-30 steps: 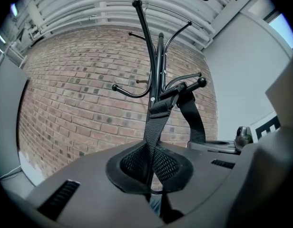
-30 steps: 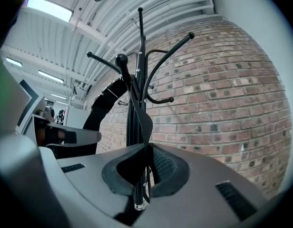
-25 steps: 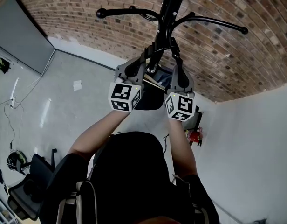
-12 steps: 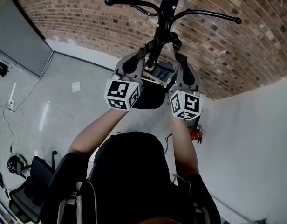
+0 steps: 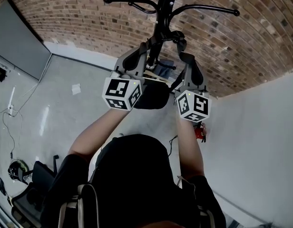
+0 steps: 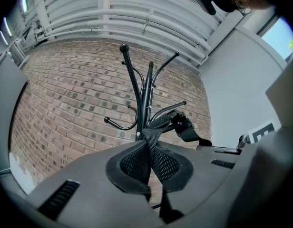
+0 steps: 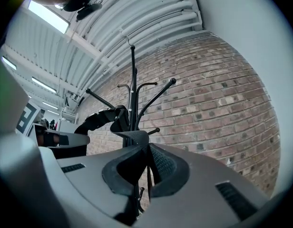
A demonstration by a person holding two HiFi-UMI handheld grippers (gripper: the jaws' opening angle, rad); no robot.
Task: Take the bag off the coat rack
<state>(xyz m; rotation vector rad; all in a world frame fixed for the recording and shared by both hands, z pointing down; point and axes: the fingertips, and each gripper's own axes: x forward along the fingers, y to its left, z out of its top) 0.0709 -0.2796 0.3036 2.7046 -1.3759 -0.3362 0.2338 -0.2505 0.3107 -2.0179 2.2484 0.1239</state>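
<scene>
both tongs clamped on the strap, bag not yet clear of the rack

the left tongs [image 6: 147,164] are pinched tight on a black webbing strap [image 6: 150,136], which rises from between the pads toward the coat rack [image 6: 141,94]. the right tongs [image 7: 145,167] are closed the same way on a fold of that webbing, with nothing else between the pads. from the head view, both are held up high and close together, one just left of the rack's pole and one just right of it. the bag [image 5: 153,95] hangs as a dark shape below and between them, on the near side of the pole and well above the floor [image 5: 51,103]. the brick wall [image 5: 260,46] is behind.

as for progress, the grasp looks done: both sides of the strap are held. the lift-off looks to be the step in hand. the webbing and the lower hook arms [image 6: 119,125] overlap in every view, so i cannot tell whether the strap is still looped over one. what seems left is to carry the strap up past the hook's tip, then bring the bag nearer, away from the pole.
</scene>
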